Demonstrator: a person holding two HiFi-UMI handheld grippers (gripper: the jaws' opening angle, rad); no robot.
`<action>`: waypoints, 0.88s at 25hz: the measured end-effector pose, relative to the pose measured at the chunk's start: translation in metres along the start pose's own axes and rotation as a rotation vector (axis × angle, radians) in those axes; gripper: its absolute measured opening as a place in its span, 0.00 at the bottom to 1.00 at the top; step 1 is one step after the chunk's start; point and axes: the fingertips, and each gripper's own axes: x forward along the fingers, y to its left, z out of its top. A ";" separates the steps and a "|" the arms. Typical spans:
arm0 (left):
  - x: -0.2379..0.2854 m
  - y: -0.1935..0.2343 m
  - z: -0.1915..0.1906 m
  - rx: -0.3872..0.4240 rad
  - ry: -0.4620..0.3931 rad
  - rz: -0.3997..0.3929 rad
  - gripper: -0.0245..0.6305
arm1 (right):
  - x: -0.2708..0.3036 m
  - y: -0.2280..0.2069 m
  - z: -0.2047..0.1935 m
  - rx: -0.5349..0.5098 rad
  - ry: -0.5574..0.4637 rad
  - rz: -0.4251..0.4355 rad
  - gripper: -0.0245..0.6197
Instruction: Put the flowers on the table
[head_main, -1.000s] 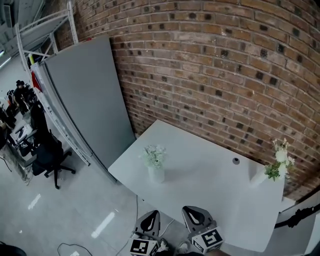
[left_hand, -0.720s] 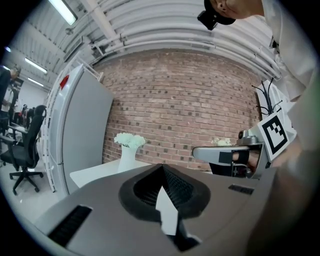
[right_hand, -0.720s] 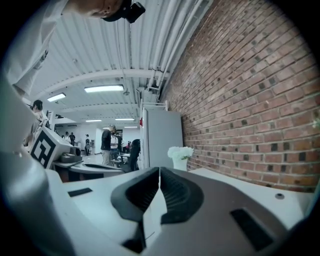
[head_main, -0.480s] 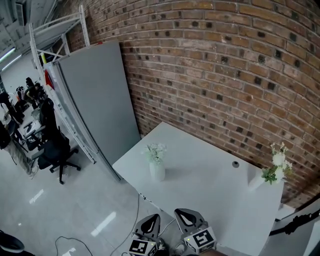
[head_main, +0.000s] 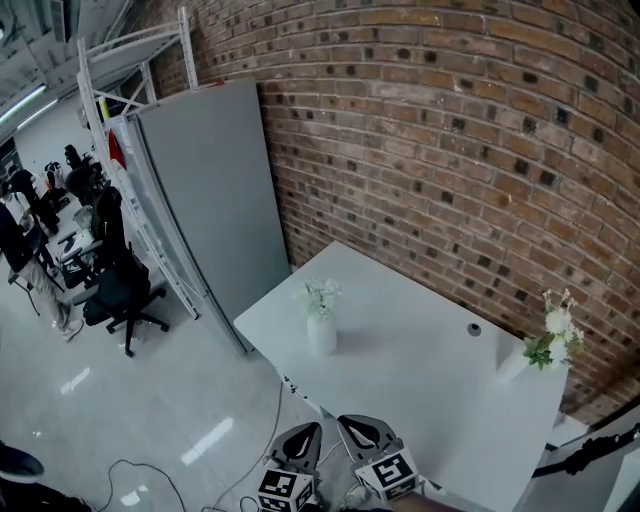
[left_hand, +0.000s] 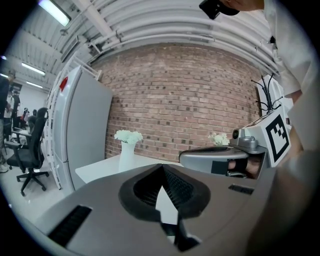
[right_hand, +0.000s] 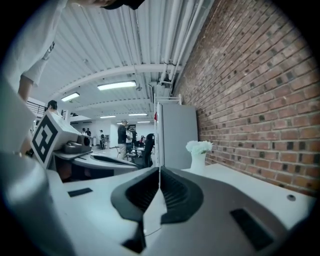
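A white vase of white flowers (head_main: 320, 320) stands near the left corner of the white table (head_main: 420, 375). A second white vase with white flowers and green leaves (head_main: 550, 338) stands at the table's far right, by the brick wall. Both grippers hang low before the table's near edge, well short of either vase. My left gripper (head_main: 303, 436) is shut and empty, its pads meeting (left_hand: 161, 169). My right gripper (head_main: 358, 430) is shut and empty too (right_hand: 159, 172). The left vase shows ahead in both gripper views (left_hand: 127, 149) (right_hand: 198, 154).
A tall grey panel (head_main: 215, 190) leans against the brick wall (head_main: 450, 150) left of the table. A small dark disc (head_main: 473, 328) lies on the table near the wall. An office chair (head_main: 120, 290) and people stand farther left. Cables lie on the floor (head_main: 150, 475).
The head view has swung a little left and up, so the table sits lower right in frame. Both grippers stay shut at the bottom edge; the vases have not moved.
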 end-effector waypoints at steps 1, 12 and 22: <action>0.000 0.000 -0.001 -0.003 0.001 -0.003 0.05 | 0.002 0.002 -0.001 -0.003 0.005 0.001 0.07; -0.002 0.010 0.006 0.003 0.006 -0.046 0.05 | 0.017 0.016 -0.016 0.008 0.082 -0.036 0.07; -0.011 0.018 0.002 -0.001 0.020 -0.081 0.05 | 0.024 0.030 -0.019 0.022 0.097 -0.093 0.07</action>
